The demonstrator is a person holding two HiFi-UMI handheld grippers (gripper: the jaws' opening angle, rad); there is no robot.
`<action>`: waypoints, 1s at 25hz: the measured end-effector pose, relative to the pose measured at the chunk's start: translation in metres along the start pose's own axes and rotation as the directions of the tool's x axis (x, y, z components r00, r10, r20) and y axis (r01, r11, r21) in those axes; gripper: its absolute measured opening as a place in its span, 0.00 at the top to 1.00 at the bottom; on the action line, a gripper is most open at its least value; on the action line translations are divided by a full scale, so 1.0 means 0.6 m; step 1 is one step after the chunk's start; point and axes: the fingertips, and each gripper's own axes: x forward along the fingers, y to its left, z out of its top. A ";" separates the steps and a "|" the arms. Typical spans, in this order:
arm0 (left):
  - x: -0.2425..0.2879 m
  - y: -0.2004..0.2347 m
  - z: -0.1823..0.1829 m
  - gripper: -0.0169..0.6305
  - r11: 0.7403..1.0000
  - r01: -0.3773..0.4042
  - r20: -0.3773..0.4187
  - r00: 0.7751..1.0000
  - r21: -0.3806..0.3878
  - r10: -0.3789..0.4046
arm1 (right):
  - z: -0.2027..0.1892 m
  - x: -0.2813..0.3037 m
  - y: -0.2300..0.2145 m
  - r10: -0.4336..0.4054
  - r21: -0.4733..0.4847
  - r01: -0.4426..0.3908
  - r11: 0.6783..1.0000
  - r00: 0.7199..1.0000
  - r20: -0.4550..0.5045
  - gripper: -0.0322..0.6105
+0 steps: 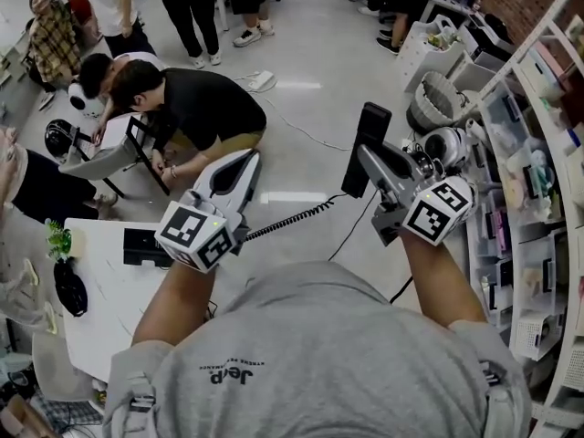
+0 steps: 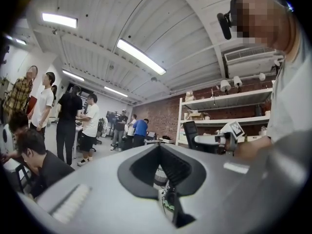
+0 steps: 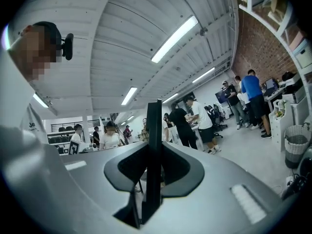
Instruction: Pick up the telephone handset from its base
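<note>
R gripper (image 3: 148,179) clamps flat black handset (image 1: 368,135) (slab-thin); coiled cord (image 1: 292,219).

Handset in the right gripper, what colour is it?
Black. The handset shows best in the head view, held in the right gripper.

Left gripper (image 1: 248,160) held level, aimed at 1 o'clock, jaws look together, nothing between. Right gripper (image 1: 363,153) level, aimed at 10 o'clock, jaws clamped on handset (image 1: 372,121).

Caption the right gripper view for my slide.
Right gripper, jaws closed on a slim black telephone handset seen edge-on, beneath a white ceiling with strip lights.
</note>
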 end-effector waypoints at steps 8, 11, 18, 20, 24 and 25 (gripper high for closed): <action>-0.006 0.001 0.010 0.91 1.000 -0.005 0.012 1.000 0.018 0.004 | 0.002 0.006 0.004 0.015 -0.004 -0.015 1.000 1.000 -0.001 0.83; 0.000 -0.004 0.015 0.91 1.000 -0.007 0.012 1.000 0.025 0.007 | 0.009 0.004 -0.001 0.020 -0.007 -0.020 1.000 1.000 0.001 0.83; -0.005 0.012 0.017 0.91 1.000 -0.015 0.020 1.000 0.021 0.015 | 0.005 0.018 0.001 0.017 -0.015 -0.017 1.000 1.000 -0.006 0.83; -0.006 0.013 0.016 0.91 1.000 -0.016 0.022 1.000 0.020 0.015 | 0.005 0.019 0.002 0.018 -0.017 -0.018 1.000 1.000 -0.006 0.83; -0.008 0.011 0.015 0.91 1.000 -0.013 0.024 1.000 0.021 0.013 | 0.005 0.018 0.005 0.018 -0.025 -0.018 1.000 1.000 -0.009 0.83; -0.009 0.012 0.016 0.91 1.000 -0.013 0.025 1.000 0.021 0.013 | 0.006 0.019 0.005 0.018 -0.026 -0.018 0.999 1.000 -0.010 0.83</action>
